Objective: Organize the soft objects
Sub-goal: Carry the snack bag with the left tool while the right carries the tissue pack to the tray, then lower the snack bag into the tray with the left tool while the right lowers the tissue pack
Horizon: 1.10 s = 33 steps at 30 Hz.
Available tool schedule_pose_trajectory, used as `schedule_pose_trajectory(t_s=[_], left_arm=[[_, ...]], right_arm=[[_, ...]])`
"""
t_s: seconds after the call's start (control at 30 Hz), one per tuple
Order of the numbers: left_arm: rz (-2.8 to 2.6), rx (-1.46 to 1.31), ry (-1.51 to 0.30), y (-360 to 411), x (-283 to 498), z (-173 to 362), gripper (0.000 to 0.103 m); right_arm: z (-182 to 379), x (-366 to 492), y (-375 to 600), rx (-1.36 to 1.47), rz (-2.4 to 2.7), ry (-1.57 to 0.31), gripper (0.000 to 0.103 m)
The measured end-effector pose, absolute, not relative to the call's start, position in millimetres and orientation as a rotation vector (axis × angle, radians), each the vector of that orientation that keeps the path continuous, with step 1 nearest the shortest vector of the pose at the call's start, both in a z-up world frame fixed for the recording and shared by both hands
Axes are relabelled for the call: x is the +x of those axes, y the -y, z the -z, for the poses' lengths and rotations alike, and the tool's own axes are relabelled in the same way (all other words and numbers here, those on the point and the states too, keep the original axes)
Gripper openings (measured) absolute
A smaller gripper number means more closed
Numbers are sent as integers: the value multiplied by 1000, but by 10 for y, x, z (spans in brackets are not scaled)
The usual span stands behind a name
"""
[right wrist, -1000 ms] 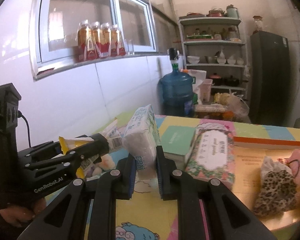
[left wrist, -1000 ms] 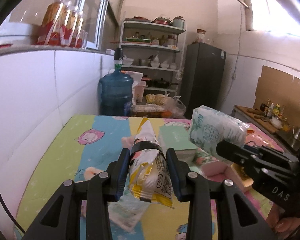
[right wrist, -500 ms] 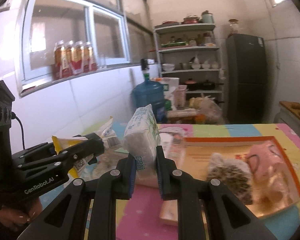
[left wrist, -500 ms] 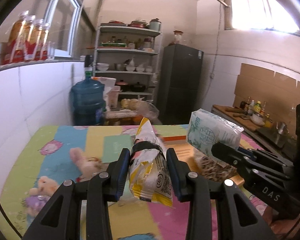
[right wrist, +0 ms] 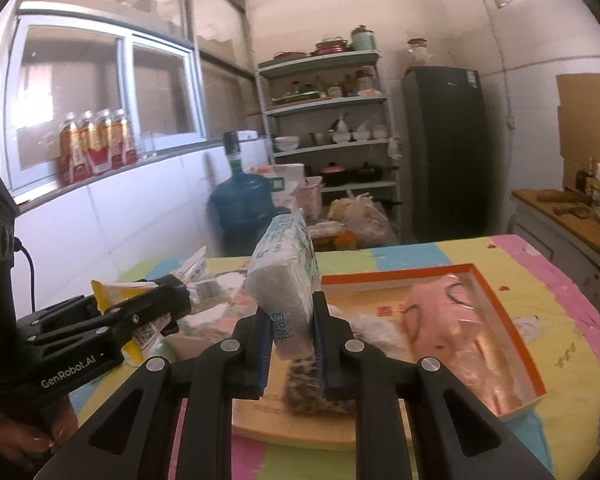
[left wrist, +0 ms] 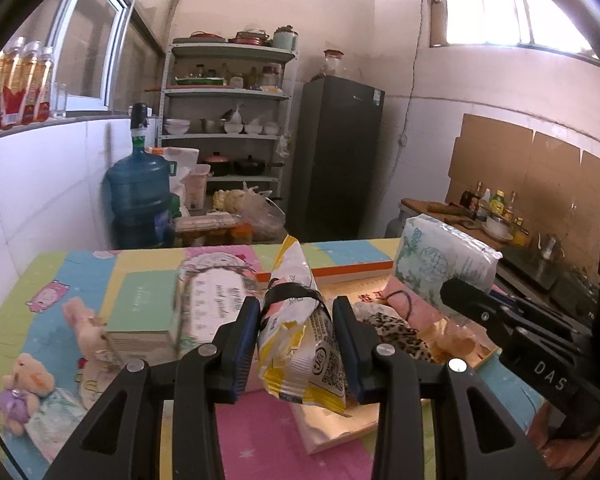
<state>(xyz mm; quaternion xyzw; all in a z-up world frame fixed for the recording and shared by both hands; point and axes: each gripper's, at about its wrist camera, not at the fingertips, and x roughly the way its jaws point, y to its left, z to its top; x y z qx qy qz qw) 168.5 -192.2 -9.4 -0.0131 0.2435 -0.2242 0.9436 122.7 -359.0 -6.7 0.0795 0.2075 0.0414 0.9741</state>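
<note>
My left gripper [left wrist: 296, 312] is shut on a yellow and white snack bag [left wrist: 300, 332] and holds it above the table, near the left end of an orange-rimmed tray [left wrist: 356, 270]. My right gripper [right wrist: 290, 312] is shut on a white tissue pack [right wrist: 286, 276] over the same tray [right wrist: 512, 320]. In the tray lie a pink soft item [right wrist: 444, 312] and a leopard-print pouch [left wrist: 396, 334]. Each gripper shows in the other's view, the right one [left wrist: 456, 288] and the left one [right wrist: 176, 300].
A floral tissue pack [left wrist: 216, 296], a green book [left wrist: 148, 304] and small plush toys [left wrist: 28, 380] lie on the colourful table mat [left wrist: 60, 280] left of the tray. A water jug [left wrist: 140, 192], shelves [left wrist: 224, 120] and a fridge [left wrist: 336, 160] stand beyond the table.
Both grippers have swung right with their loads, from over the plush toys and book toward the tray. The tray with the pink item and pouch has come into fuller view.
</note>
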Motion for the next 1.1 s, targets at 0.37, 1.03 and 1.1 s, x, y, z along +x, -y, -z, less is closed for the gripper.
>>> schedule_pose_trajectory(t_s=[0.37, 1.03, 1.1], left_arm=[[451, 4, -561, 2326, 1911, 310, 38], [415, -10, -658, 2560, 2258, 676, 38], [414, -11, -661, 2565, 2271, 691, 38]], right_arm=[[289, 1361, 4067, 202, -45, -466, 18], [593, 1727, 4301, 236, -37, -543, 18], [615, 1757, 4318, 241, -37, -550, 18]])
